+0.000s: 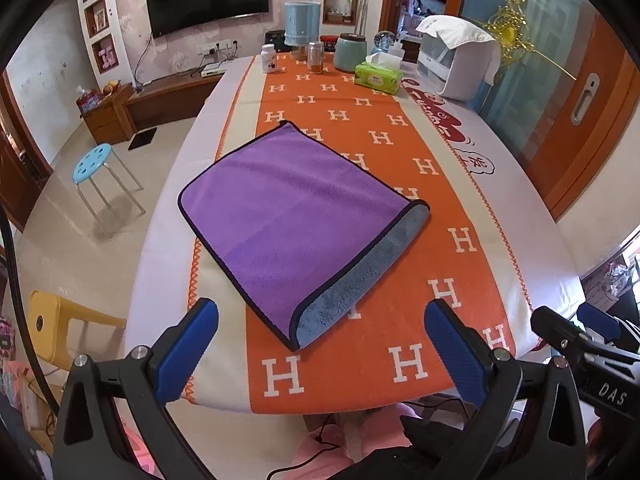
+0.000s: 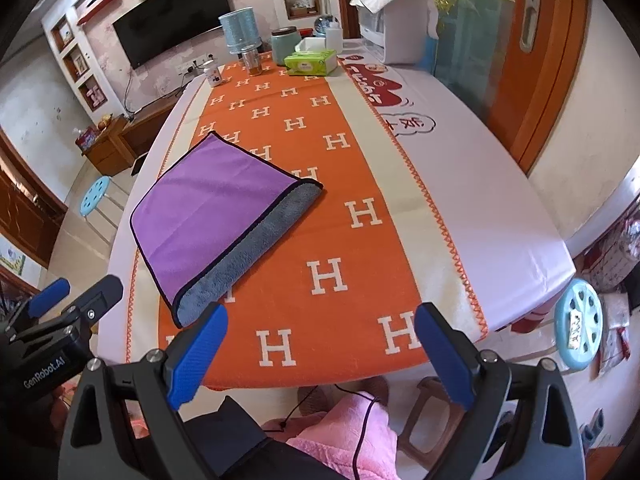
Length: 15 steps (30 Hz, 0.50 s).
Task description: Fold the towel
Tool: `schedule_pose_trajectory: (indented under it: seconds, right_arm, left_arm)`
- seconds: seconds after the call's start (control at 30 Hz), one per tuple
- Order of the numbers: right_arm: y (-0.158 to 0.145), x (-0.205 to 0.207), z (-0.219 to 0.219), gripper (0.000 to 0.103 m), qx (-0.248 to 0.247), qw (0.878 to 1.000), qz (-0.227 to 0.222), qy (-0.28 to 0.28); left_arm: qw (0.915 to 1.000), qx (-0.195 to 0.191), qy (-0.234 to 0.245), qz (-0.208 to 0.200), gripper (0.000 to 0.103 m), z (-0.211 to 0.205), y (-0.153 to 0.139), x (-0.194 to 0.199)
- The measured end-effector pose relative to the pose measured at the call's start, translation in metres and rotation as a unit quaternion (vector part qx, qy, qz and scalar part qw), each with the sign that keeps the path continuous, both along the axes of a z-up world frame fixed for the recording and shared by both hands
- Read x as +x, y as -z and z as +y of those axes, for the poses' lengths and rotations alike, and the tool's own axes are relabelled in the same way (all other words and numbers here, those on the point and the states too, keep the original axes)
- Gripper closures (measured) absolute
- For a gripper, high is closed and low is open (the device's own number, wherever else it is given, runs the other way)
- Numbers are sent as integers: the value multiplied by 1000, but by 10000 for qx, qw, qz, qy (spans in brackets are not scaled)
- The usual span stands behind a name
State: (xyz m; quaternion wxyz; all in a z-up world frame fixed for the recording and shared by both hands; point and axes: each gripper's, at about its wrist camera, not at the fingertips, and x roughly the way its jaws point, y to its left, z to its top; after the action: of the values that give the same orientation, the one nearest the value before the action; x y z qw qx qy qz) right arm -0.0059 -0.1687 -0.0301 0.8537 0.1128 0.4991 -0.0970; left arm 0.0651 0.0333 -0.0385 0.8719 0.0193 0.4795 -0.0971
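Lying folded once near the table's left edge, purple towel (image 1: 288, 216) awaited further folds; left gripper (image 1: 320, 344) and right gripper (image 2: 320, 344) both spread, empty.

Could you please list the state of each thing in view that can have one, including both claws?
Purple towel: folded once, flat on the table, grey underside showing along one edge, held by neither claw.
Left claw: open, empty, at the near table edge.
Right claw: open, empty, clear of the towel.
Tissue box: open, tissue sticking out.
Teal jar: lid on.
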Motion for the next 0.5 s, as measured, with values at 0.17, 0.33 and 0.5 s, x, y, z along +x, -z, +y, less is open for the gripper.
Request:
schedule_pose_trajectory:
  seconds: [0.17, 0.33, 0.5]
  right_arm:
    - [6, 14, -12, 8, -41, 10000, 33, -15]
    - [9, 34, -24, 8, -137, 9995, -6, -282]
    - [13, 69, -39, 8, -259, 9961, -62, -836]
  left_arm:
    - [9993, -213, -286, 116, 1, 5, 6, 12]
    - [9976, -176, -643, 191, 1, 2, 12, 27]
    - [9929, -283, -1122, 265, 1, 1, 19, 45]
